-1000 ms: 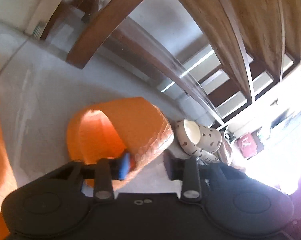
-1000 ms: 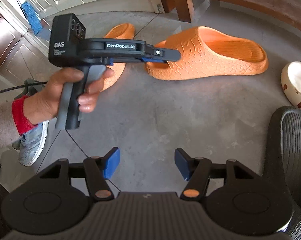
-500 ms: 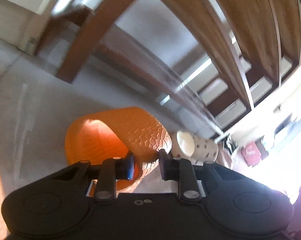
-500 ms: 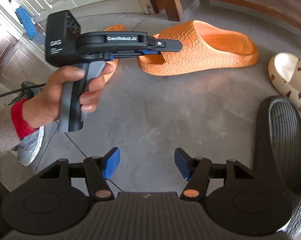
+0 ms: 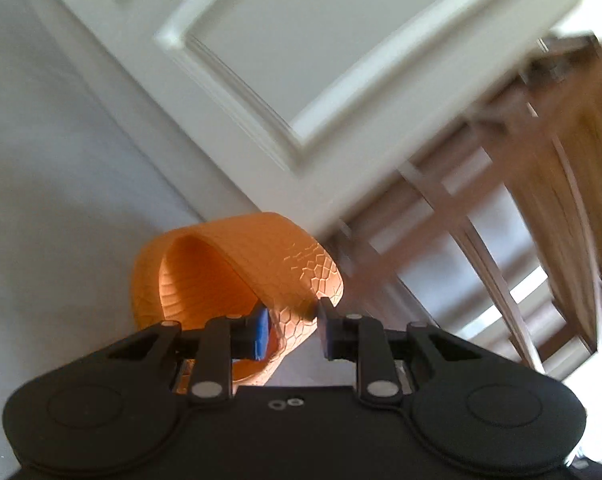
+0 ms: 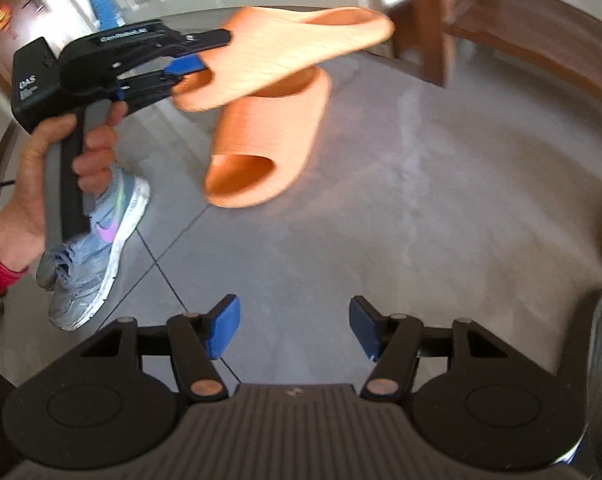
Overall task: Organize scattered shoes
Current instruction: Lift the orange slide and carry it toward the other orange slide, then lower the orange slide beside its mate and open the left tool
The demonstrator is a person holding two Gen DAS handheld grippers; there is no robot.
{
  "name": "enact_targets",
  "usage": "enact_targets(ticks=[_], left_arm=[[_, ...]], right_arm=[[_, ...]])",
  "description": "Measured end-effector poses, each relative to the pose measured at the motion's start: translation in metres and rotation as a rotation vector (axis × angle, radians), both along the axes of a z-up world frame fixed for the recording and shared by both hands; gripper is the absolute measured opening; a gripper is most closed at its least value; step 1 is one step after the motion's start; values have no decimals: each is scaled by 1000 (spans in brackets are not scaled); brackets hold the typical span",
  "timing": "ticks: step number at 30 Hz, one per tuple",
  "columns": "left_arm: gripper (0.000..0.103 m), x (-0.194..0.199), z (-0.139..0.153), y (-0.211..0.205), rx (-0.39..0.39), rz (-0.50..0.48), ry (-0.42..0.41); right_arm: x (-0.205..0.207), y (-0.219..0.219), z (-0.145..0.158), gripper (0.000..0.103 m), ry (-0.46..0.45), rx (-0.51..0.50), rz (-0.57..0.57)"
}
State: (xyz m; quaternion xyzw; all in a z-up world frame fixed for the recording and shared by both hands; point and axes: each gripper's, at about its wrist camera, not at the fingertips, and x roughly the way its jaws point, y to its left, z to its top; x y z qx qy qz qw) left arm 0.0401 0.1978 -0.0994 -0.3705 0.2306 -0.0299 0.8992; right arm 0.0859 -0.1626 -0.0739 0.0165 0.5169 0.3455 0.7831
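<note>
- The left gripper (image 6: 205, 60) has clamped onto the strap edge of one orange slide (image 6: 301, 40) and lifted it clear of the floor, where a second ago it lay flat.
- Its mate, the second orange slide (image 6: 261, 140), lies just below the raised one, so pairing them looks close.
- The right gripper (image 6: 293, 328) hangs half open and empty over bare floor (image 6: 421, 220).

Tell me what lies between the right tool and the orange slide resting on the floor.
Only bare grey floor in the right wrist view, between the right tool and the orange slide.
</note>
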Motion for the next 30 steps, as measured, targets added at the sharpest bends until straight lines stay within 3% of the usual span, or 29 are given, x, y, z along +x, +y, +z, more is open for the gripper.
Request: enact_targets(ticks=[6, 10, 14, 17, 21, 23, 30], left_arm=[[22, -6, -18, 23, 22, 163, 95], [25, 2, -30, 26, -1, 222, 114], [29, 8, -37, 18, 32, 260, 160], [30, 9, -40, 10, 92, 273, 175], [26, 16, -62, -8, 71, 276, 320], [26, 13, -64, -20, 125, 253, 304], [31, 11, -58, -19, 111, 188, 317]], right_arm=[[14, 47, 9, 64, -36, -2, 93], [14, 66, 18, 64, -61, -9, 140], [11, 74, 19, 64, -71, -35, 178], [12, 77, 17, 64, -67, -55, 194], [17, 85, 14, 64, -70, -64, 203], [19, 88, 15, 64, -79, -62, 208], [21, 95, 17, 64, -117, -63, 225]])
